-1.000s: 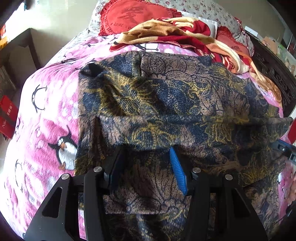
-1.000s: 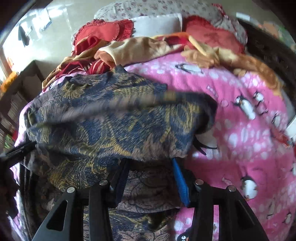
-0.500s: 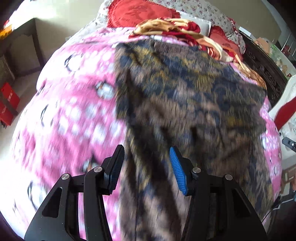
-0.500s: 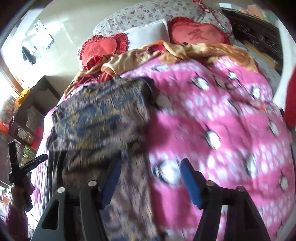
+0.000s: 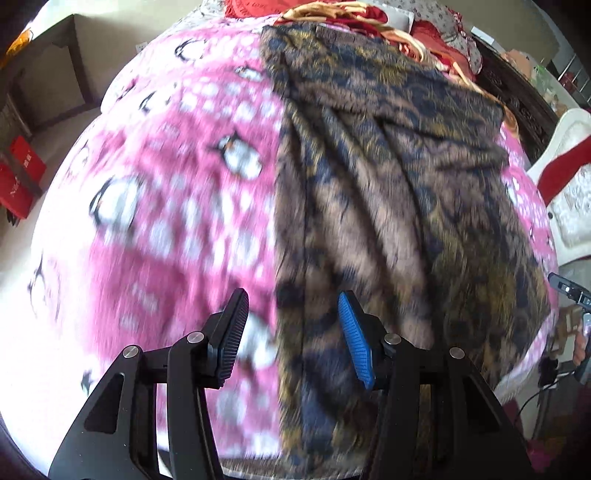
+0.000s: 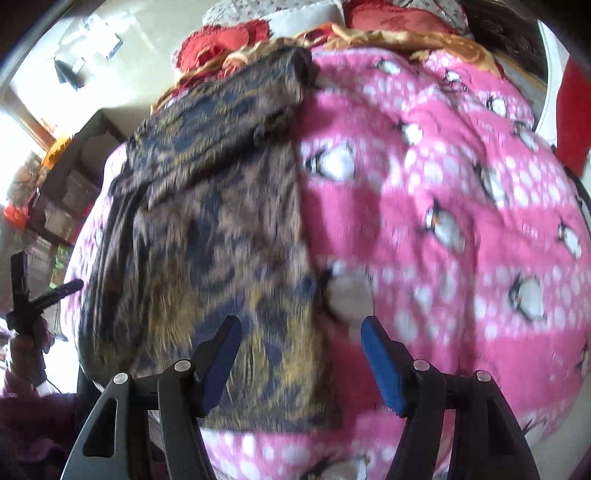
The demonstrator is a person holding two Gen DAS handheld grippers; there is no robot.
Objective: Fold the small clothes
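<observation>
A brown, navy and gold patterned garment point(image 5: 388, 177) lies spread lengthwise on the pink penguin blanket point(image 5: 166, 177). My left gripper point(image 5: 291, 299) hovers open over the garment's near left edge, and nothing is pinched between its pads. In the right wrist view the same garment point(image 6: 221, 221) lies left of centre. My right gripper point(image 6: 301, 325) stands open above its near right edge, straddling cloth and blanket point(image 6: 443, 221) without gripping either. Each gripper shows at the rim of the other's view, held by a hand point(image 6: 22, 347).
Red cushions point(image 6: 225, 40) and an orange-red throw point(image 5: 369, 14) are piled at the head of the bed. A dark shelf unit point(image 6: 70, 173) and red boxes point(image 5: 22, 177) stand on the left. A white chair with red cloth point(image 5: 565, 166) is on the right.
The garment's lifted fold has been laid down and let go. Both grippers drew back toward the near end of the bed and apart, and the right jaws widened.
</observation>
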